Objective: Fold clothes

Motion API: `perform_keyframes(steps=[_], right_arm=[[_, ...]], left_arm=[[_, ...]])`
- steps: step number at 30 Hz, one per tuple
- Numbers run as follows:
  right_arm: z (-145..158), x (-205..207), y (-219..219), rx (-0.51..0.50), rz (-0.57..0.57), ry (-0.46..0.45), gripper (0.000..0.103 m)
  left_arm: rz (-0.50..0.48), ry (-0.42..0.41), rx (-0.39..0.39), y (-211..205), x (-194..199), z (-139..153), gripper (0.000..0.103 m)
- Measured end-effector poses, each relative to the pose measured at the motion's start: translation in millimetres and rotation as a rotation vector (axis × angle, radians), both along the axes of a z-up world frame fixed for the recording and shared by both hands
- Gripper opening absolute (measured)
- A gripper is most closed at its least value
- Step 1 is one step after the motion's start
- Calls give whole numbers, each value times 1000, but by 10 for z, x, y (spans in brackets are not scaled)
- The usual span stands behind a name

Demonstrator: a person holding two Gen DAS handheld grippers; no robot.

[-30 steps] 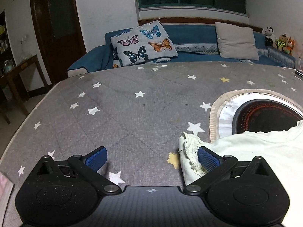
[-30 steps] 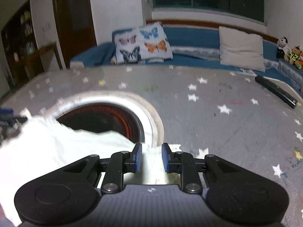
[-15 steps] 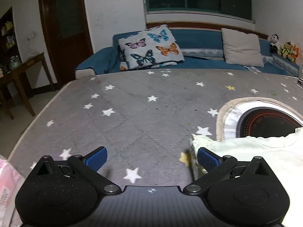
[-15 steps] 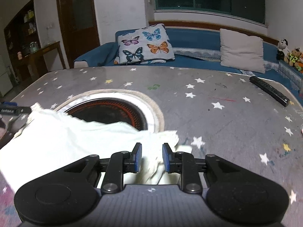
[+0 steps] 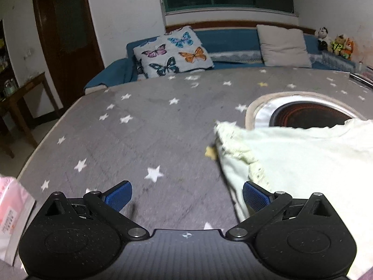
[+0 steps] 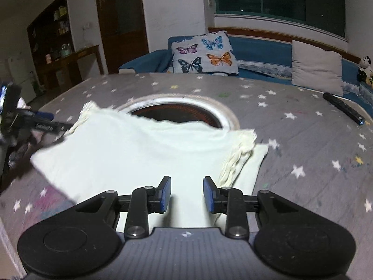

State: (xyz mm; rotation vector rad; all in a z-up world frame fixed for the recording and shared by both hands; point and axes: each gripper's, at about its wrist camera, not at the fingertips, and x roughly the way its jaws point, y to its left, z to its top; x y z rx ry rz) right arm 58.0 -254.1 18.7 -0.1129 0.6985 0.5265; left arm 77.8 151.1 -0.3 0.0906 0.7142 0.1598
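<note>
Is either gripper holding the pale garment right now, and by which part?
Neither. The left gripper is wide open beside the pale garment; the right gripper has just been opening, its fingers apart above the cloth.

Black tongs (image 5: 186, 196), blue ribbed pads (image 6: 166, 192), silver pivot screws.

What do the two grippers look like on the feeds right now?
Both match: the left gripper and right gripper have matte black speckled linkage arms with silver pivot screws, round embossed discs on each side, a ribbed grey centre plate with a small crosshair mark, and blue ridged pads. No cables or sleeves show.
</note>
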Motion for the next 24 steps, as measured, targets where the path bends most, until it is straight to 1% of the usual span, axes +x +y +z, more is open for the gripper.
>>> perform_keyframes(steps=[4,9,11,15,17,20,24], right_arm=[[-92,-175,-40,-29,-10,16,30],[-72,-242,-223,-16,-43,31,30],[-14,-212,-281,17,-57,23,30],[27,-15,-329,84,-96,27,28],[-12,130,-346,109,-133,41,21],[-112,328,-348,117,-177,60,19],[-255,465,-343,149,-195,97,14]], left_arm=[[19,-7,7,36,-23,1,103],[41,-24,15,29,-92,60,103],[45,-40,2,9,-145,103,103],[33,-59,-15,-96,-258,172,103],[18,-65,-10,-171,-311,184,103],[-7,-71,3,-276,-365,181,103],[-35,-64,32,-382,-368,127,103]])
